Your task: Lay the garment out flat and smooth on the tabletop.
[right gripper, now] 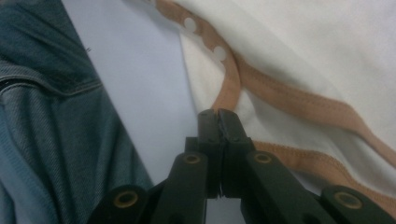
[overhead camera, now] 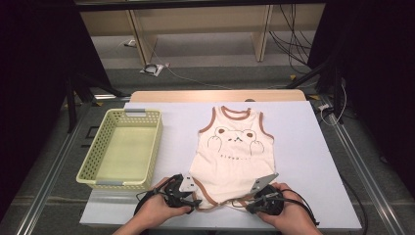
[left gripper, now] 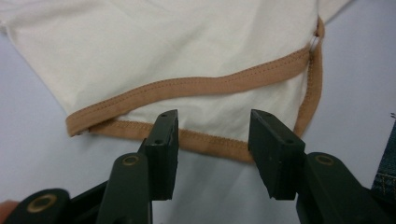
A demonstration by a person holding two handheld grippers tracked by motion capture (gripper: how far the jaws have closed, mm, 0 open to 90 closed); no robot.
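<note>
Bodysuit (overhead camera: 234,152) lies flat on the white surface (overhead camera: 303,161), neck end away from me and crotch hem toward me, long axis running straight out from my side. Both tongs sit at that near hem: left tongs (overhead camera: 188,198) at the left leg-opening corner, right tongs (overhead camera: 254,199) at the right one. What the next move turns on: in the left gripper view the brown hem trim (left gripper: 205,140) runs crosswise just ahead of my left tongs (left gripper: 214,140), which stand spread with the trim between the tips and the pads not yet pressing on it. I'd say that side needs to pinch before anything lifts. In the right gripper view my right tongs (right gripper: 218,116) are pressed together with their tips at the brown trim (right gripper: 229,93) beside the white snaps (right gripper: 219,52). It looks like they pinch the edge there, but the fabric between the pads is hidden, so I can't confirm how much is caught. Both hands are about equally near the garment. Yellow basket (overhead camera: 122,147) sits well apart to the left, closer to my left hand, nothing between it and the bodysuit. Denim (right gripper: 51,121) of my own clothing shows near the surface edge, out of the way. Risk as I judge it: uneven grip, so one corner slips on lift.
</note>
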